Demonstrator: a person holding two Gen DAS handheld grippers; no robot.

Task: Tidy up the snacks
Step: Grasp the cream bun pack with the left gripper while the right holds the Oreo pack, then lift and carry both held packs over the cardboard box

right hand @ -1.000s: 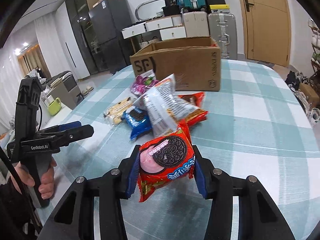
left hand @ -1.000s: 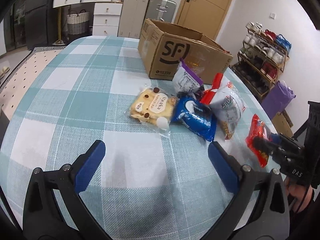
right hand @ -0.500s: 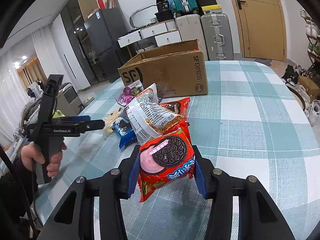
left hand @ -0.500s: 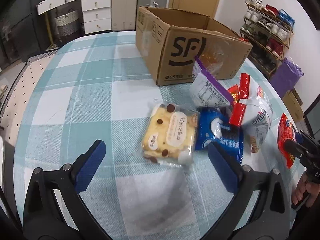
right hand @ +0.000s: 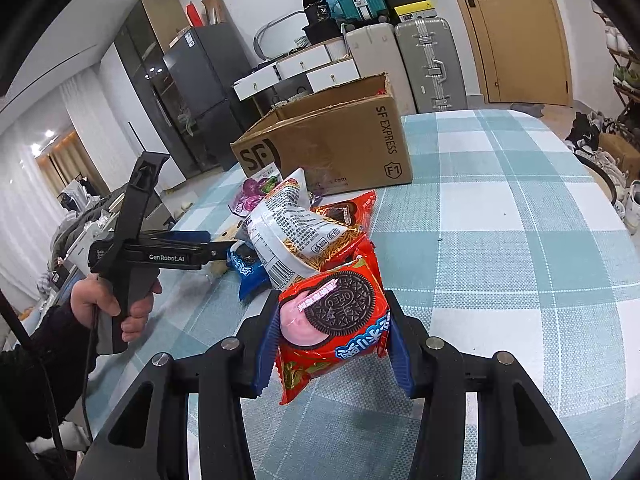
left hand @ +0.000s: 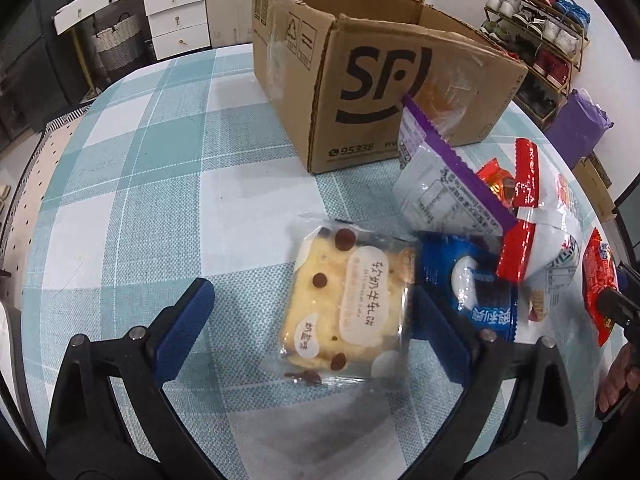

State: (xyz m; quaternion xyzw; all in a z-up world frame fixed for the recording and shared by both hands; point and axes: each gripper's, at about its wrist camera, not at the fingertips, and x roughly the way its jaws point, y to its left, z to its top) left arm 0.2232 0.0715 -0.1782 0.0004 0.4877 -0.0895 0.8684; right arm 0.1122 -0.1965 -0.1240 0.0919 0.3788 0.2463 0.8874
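My right gripper (right hand: 334, 344) is shut on a red Oreo pack (right hand: 334, 320) and holds it above the table; the pack also shows in the left wrist view (left hand: 598, 284). My left gripper (left hand: 312, 312) is open, with its fingers on either side of a yellow cake pack (left hand: 346, 306) that lies on the table. Beside the cake pack lie a blue Oreo pack (left hand: 472, 284), a purple-edged bag (left hand: 444, 184) and a red-and-white noodle bag (left hand: 544, 236). An open SF cardboard box (left hand: 372, 80) stands behind them, and it also shows in the right wrist view (right hand: 332, 144).
The round table has a teal checked cloth (left hand: 160, 168). A second red pack (right hand: 348, 210) lies under the noodle bag (right hand: 296, 232). A shoe rack (left hand: 536, 28) stands at the right, drawers and suitcases (right hand: 428, 60) behind the table.
My left gripper has moved forward and down until its fingers flank the cake pack. My right gripper has lifted the red Oreo pack slightly, still shut on it.
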